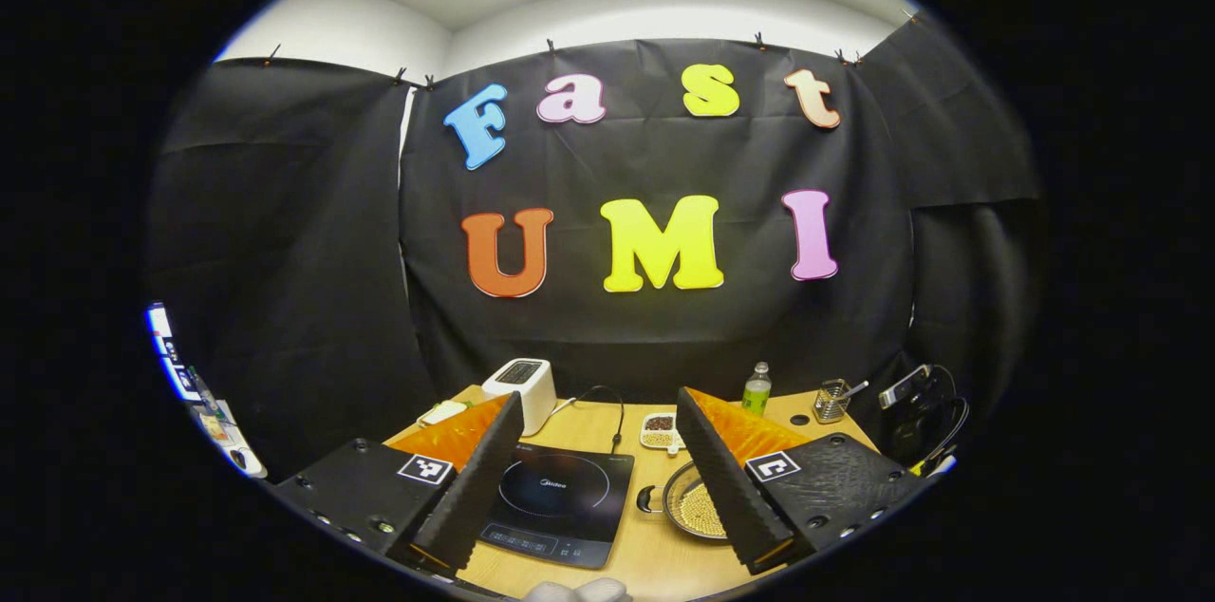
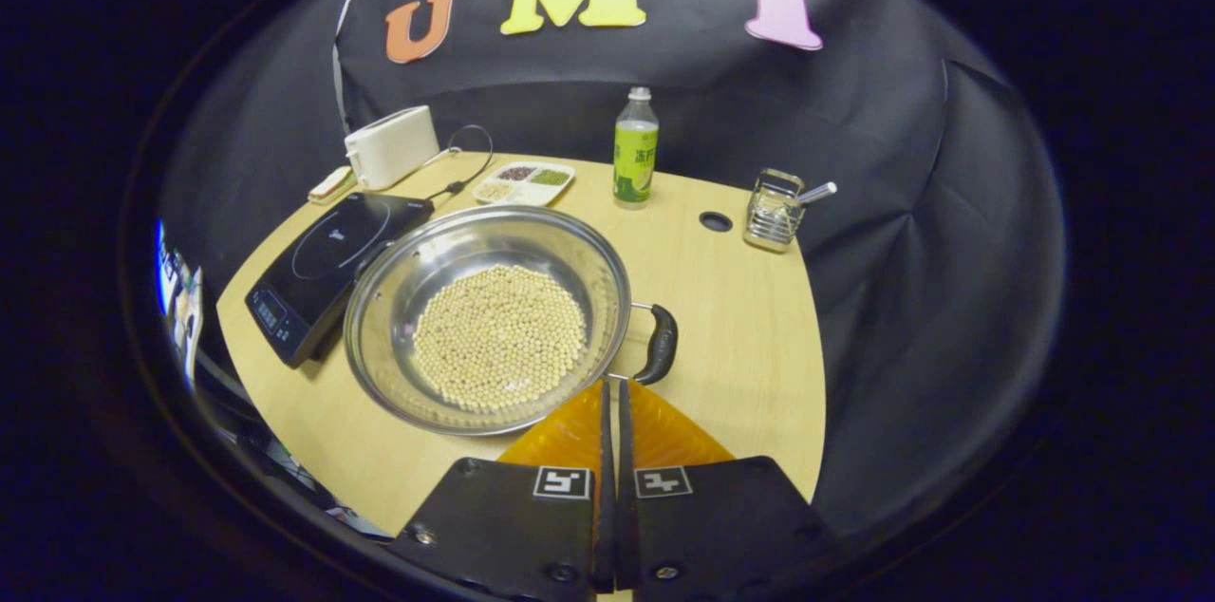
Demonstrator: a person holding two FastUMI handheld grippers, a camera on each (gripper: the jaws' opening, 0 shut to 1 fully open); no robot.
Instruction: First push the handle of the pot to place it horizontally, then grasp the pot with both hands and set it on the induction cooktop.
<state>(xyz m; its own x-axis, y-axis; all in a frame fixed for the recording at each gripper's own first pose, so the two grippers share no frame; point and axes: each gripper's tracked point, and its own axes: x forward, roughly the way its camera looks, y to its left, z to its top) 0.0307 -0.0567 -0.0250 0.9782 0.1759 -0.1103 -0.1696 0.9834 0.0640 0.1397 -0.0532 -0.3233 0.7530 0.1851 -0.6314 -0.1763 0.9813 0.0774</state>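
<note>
A steel pot (image 2: 489, 317) holding pale beans sits on the wooden table (image 2: 740, 327), its left edge against the black induction cooktop (image 2: 323, 260). Its black right handle (image 2: 658, 344) curves out from the rim. My right gripper (image 2: 612, 384) is shut with nothing between its fingers, the tips right by the pot's rim just below that handle. In the left gripper view, my left gripper (image 1: 598, 398) stands wide open above the cooktop (image 1: 555, 498). The pot (image 1: 698, 507) is partly hidden behind its right finger, and a small handle (image 1: 647, 498) faces the cooktop.
At the back of the table stand a white toaster (image 2: 391, 146), a divided tray of beans (image 2: 524, 182), a green-labelled bottle (image 2: 635, 149) and a wire holder (image 2: 774, 208). A round hole (image 2: 715, 221) lies near the holder. A gloved hand (image 1: 574, 591) shows at the bottom edge.
</note>
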